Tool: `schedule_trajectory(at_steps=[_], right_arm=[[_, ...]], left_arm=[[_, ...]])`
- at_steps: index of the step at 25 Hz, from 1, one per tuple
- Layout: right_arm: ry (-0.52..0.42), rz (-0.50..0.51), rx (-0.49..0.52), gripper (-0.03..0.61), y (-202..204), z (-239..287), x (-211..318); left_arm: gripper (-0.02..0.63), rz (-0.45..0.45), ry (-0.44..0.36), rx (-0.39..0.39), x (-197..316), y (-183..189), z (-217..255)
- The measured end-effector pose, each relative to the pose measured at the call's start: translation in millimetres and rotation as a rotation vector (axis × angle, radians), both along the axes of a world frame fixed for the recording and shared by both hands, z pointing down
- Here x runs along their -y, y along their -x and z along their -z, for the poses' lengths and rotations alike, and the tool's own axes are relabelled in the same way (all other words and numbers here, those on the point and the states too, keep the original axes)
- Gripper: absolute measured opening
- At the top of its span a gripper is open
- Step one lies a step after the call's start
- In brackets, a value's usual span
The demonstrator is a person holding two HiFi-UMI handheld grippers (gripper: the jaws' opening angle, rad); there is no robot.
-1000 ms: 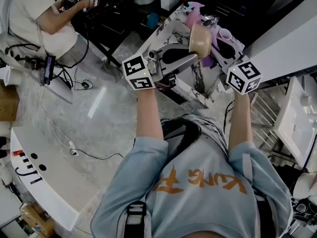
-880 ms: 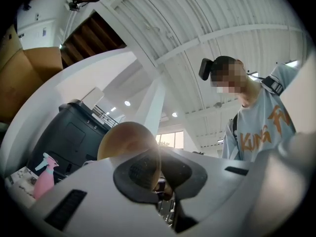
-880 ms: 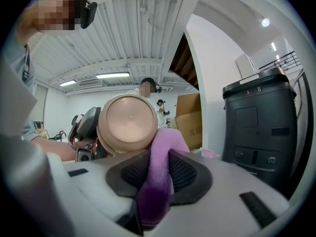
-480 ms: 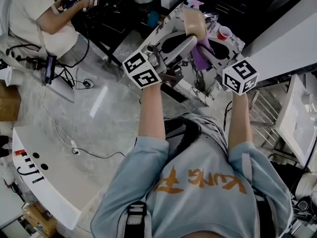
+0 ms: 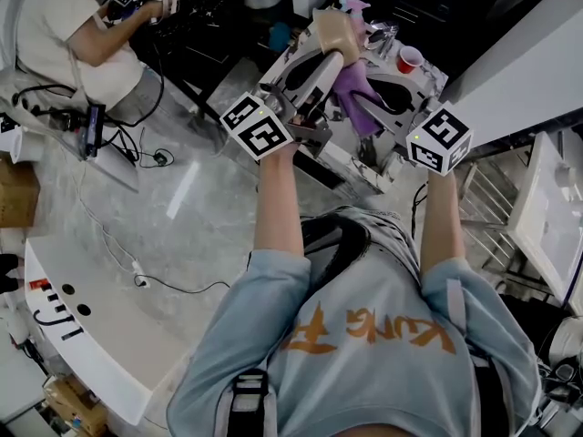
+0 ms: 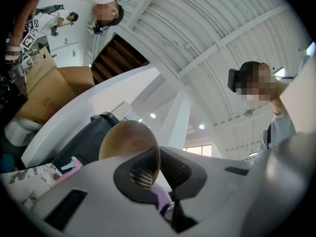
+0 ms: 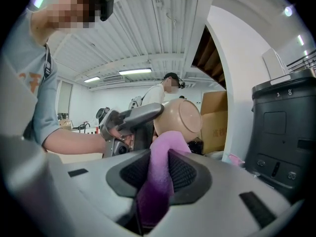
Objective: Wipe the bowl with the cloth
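Note:
A tan bowl [image 5: 332, 30] is held up in the air, tilted, with my left gripper [image 5: 321, 62] shut on its rim. In the left gripper view the rim of the bowl [image 6: 126, 139] runs between the pads. My right gripper [image 5: 366, 109] is shut on a purple cloth [image 5: 351, 87], which reaches up to the bowl's lower side. In the right gripper view the cloth [image 7: 160, 167] rises from between the pads of the right gripper [image 7: 158, 174] to the outside of the bowl [image 7: 185, 117], beside the left gripper [image 7: 133, 116].
A marbled table [image 5: 383, 167] stands below the grippers with a red cup [image 5: 410, 59] and a pink spray bottle [image 5: 355, 9]. Another person [image 5: 64, 25] sits at the far left. A black bin [image 7: 281, 132] and a cardboard box [image 6: 44, 88] stand nearby.
Both grippers have moved up and to the left in the head view. The bowl has risen and tilted further, and the cloth has followed it and now lies against it.

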State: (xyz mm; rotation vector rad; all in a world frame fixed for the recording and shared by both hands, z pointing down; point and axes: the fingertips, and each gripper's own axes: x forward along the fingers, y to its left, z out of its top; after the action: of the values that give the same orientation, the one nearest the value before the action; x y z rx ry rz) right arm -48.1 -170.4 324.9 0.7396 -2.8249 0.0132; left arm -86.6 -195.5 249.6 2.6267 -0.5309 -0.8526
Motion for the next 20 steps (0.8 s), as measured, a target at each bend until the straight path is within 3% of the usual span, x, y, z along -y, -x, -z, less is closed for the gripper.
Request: schedule_trajectory(at_steps=[6, 10, 20], right_arm=[[-0.033, 0.051, 0.033, 0.120, 1.0, 14.6, -6.9], [-0.059, 0.060, 0.164, 0.120, -6.7, 41.3, -8.7], [-0.082, -0.069, 0.383, 0.120, -43.3, 71.1, 4.9]], left_arm=[[0.032, 0.019, 0.035, 0.036, 6.0, 3.3, -13.0], [0.032, 0.009, 0.055, 0.082, 5.3, 1.5, -27.0], [0.032, -0.235, -0.060, 0.119, -35.2, -26.3, -29.0]])
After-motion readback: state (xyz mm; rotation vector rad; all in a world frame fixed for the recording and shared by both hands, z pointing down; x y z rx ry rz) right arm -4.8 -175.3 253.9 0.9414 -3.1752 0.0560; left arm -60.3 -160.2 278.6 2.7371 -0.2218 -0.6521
